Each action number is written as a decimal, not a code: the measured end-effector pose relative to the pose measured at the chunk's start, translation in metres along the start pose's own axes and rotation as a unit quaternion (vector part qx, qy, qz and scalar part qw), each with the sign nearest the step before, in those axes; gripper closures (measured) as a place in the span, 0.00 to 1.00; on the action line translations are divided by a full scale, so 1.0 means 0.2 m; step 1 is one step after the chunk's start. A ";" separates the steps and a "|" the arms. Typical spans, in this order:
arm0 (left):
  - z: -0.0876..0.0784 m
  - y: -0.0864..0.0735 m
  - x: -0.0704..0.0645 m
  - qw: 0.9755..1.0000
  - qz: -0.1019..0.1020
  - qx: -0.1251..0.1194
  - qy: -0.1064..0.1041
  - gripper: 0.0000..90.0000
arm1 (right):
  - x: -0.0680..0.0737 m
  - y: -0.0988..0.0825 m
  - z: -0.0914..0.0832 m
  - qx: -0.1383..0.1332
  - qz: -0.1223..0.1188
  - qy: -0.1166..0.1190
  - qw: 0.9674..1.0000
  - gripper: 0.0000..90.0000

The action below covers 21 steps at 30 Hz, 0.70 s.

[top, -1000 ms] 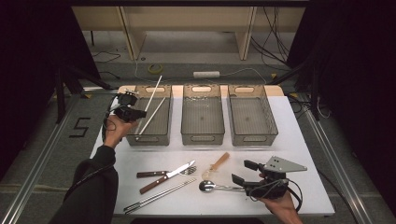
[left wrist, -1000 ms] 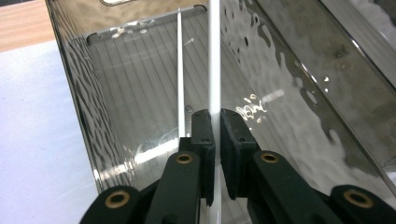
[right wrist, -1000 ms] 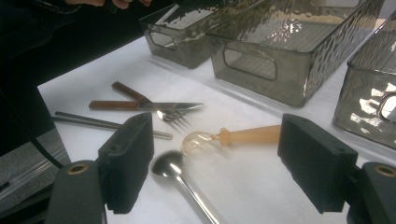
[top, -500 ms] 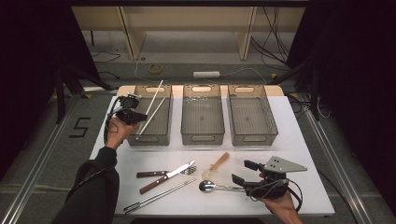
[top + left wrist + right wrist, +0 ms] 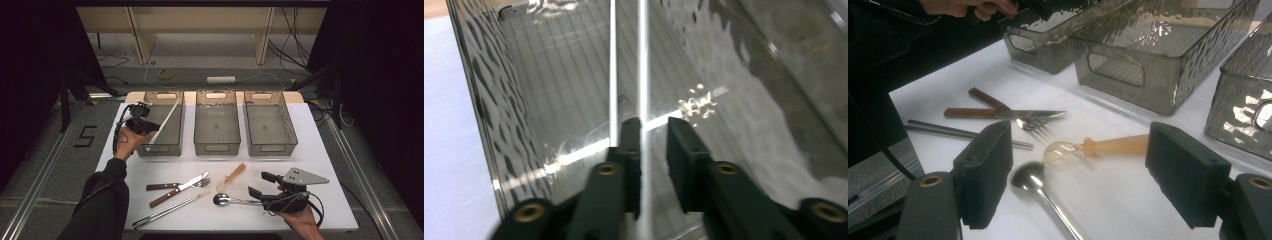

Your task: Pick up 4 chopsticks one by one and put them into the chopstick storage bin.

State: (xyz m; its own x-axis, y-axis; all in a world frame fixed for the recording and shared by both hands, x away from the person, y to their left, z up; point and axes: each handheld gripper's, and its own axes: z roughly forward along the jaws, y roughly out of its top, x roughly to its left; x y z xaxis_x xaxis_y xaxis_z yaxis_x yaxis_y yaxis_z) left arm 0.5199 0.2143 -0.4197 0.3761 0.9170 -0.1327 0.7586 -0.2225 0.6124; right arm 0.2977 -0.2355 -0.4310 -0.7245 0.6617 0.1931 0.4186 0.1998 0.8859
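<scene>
White chopsticks [image 5: 164,122] lean on the left bin [image 5: 176,145] rim; left gripper [image 5: 148,128] fingers just opening, one stick between, unpinched. They could tip out over that rim. Right gripper [image 5: 256,186] fingers open, empty, near spoon [image 5: 223,199].

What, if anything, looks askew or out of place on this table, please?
The pair of white chopsticks leans slantwise in the left smoked-plastic bin, its top poking over the far rim instead of lying flat. The left gripper's fingers have just been opening around it. The remaining cutlery lies loosely scattered.
</scene>
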 end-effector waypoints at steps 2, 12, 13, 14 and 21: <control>-0.02 0.00 -0.01 1.000 -0.003 0.004 -0.014 0.73 | 0.00 0.00 0.00 0.000 0.001 0.000 1.000 0.31; -0.14 -0.06 -0.15 0.998 0.023 0.004 -0.061 0.46 | 0.00 0.00 0.00 0.001 0.000 -0.001 1.000 0.31; -0.16 -0.06 -0.17 0.998 0.032 0.008 -0.057 0.43 | 0.00 0.00 0.00 0.001 0.000 0.000 1.000 0.31; -0.17 -0.06 -0.19 0.998 0.035 0.002 -0.056 0.41 | 0.00 0.00 0.00 0.001 0.000 0.000 1.000 0.31; -0.25 -0.11 -0.29 0.995 0.072 0.008 -0.068 0.34 | 0.01 0.00 0.00 0.000 -0.002 0.000 1.000 0.31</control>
State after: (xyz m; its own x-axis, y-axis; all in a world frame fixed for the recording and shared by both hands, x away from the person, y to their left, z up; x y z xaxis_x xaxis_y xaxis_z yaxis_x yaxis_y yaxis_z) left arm 0.4546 0.1820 -0.3860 0.5489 0.8222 -0.1505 0.7002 -0.3540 0.6200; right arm 0.2968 -0.2349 -0.4304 -0.7263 0.6606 0.1898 0.4156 0.2022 0.8868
